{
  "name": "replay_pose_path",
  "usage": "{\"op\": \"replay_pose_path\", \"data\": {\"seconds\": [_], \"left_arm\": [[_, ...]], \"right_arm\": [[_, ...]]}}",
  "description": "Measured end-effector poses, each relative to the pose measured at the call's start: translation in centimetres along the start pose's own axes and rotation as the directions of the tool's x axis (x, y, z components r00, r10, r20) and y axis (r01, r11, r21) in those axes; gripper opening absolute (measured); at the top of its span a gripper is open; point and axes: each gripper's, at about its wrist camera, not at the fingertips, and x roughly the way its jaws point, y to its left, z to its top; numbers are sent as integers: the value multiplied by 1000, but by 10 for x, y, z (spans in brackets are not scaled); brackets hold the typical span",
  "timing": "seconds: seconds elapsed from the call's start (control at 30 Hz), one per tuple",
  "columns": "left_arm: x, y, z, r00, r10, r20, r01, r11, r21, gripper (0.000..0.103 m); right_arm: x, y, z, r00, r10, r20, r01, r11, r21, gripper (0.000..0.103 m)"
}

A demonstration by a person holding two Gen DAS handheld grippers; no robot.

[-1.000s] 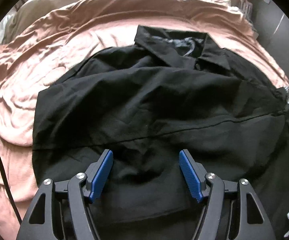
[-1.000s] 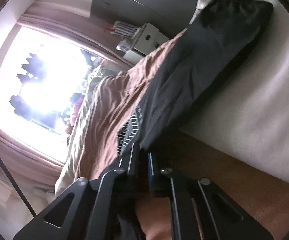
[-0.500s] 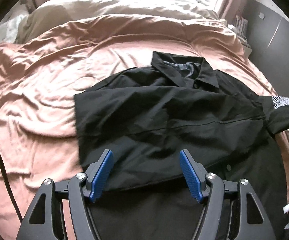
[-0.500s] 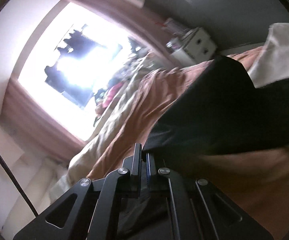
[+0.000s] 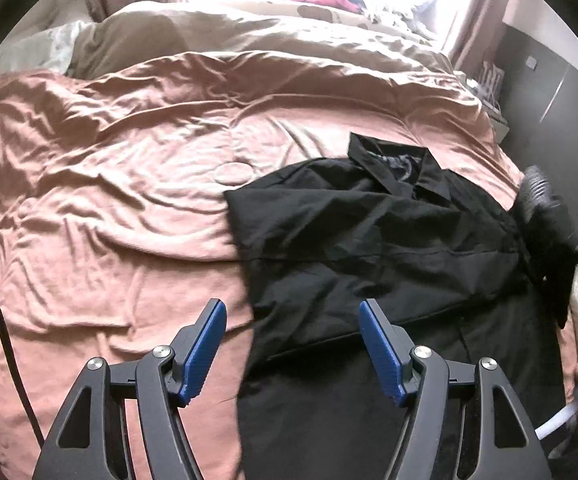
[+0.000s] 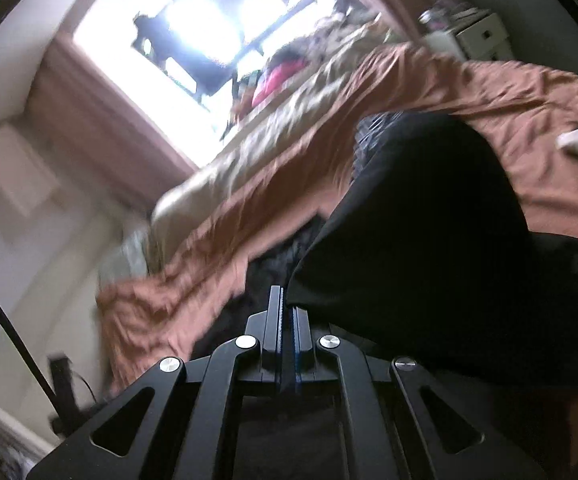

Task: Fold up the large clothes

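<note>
Shirt [image 5: 369, 248] on rumpled pink duvet [image 5: 109, 184]

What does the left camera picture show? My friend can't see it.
A black shirt lies partly folded on a bed with a wrinkled pink blanket. The left gripper is open and holds nothing.
</note>
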Motion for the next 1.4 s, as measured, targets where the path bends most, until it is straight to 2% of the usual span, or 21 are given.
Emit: {"op": "replay_pose_path", "data": {"seconds": [0.07, 0.17, 0.3, 0.37, 0.43, 0.47, 0.5, 0.63, 0.73, 0.8, 0.87, 0.93, 0.97, 1.03, 1.07, 1.13, 1.2, 1.27, 1.37, 1.4], "left_arm": [[-1, 8, -1, 1000, -3, 0, 3, 1000, -21, 70], [0, 15, -2, 1000, -11, -6, 11, 999, -46, 70], [-3, 19, -3, 1000, -25, -9, 25, 997, -72, 70], [-5, 16, -3, 999, -36, -7, 35, 996, -77, 70], [-7, 9, -3, 999, -40, -5, 40, 997, -70, 70], [-8, 5, -4, 999, -43, -4, 43, 997, -66, 70], [-10, 1, -4, 999, -48, -4, 48, 997, -60, 70], [-18, -22, -11, 998, -56, 1, 56, 998, -16, 70], [-23, -37, -19, 997, -68, 20, 68, 998, -3, 70], [-25, -49, -25, 996, -84, 26, 83, 996, 8, 70], [-28, -57, -32, 994, -99, 42, 99, 995, 11, 70], [-28, -61, -39, 992, -115, 58, 115, 993, -4, 71], [-27, -61, -41, 991, -121, 63, 122, 992, -18, 71], [-22, -61, -46, 990, -124, 70, 128, 991, -48, 71], [-19, -59, -47, 990, -123, 73, 128, 990, -61, 71], [-12, -56, -50, 990, -120, 78, 126, 989, -84, 71], [-7, -53, -52, 991, -105, 86, 113, 989, -91, 71], [-3, -48, -57, 992, -86, 91, 95, 991, -97, 71], [-3, -38, -66, 991, -50, 123, 61, 994, -94, 71], [-2, -34, -69, 991, -47, 126, 59, 994, -96, 71]], "right_arm": [[21, 2, -4, 996, -33, -81, 30, 999, -29, 1], [46, -4, 6, 982, -95, -162, 91, 995, -30, 1], [50, -23, 5, 973, -84, -214, 103, 992, 78, 2], [31, -29, 0, 975, -88, -205, 113, 988, 110, 17], [0, -34, -3, 985, -68, -159, 93, 983, 156, 71], [-15, -38, -6, 989, -57, -134, 82, 979, 189, 78], [-27, -40, -12, 992, -52, -119, 77, 973, 216, 79], [-53, -78, -22, 996, -71, -60, 91, 891, 444, 79], [-73, -99, -23, 997, -77, 1, 64, 840, 539, 79], [-80, -105, -23, 997, -76, 33, 45, 827, 560, 79], [-82, -114, -25, 994, -102, 45, 57, 809, 586, 71], [-77, -125, -33, 985, -169, 27, 115, 769, 629, 50], [-76, -130, -36, 978, -207, 17, 147, 746, 650, 45], [-78, -142, -37, 973, -230, 27, 149, 711, 688, 21], [-80, -144, -35, 971, -235, 39, 143, 706, 694, 17], [-84, -137, -27, 963, -261, 70, 150, 731, 666, 8], [-86, -116, -16, 953, -278, 122, 154, 789, 595, 4], [-90, -91, -3, 940, -269, 212, 124, 845, 521, 4], [-82, -50, 14, 933, -221, 285, 108, 926, 362, 4], [-79, -40, 18, 935, -205, 289, 107, 941, 322, 4]]}}
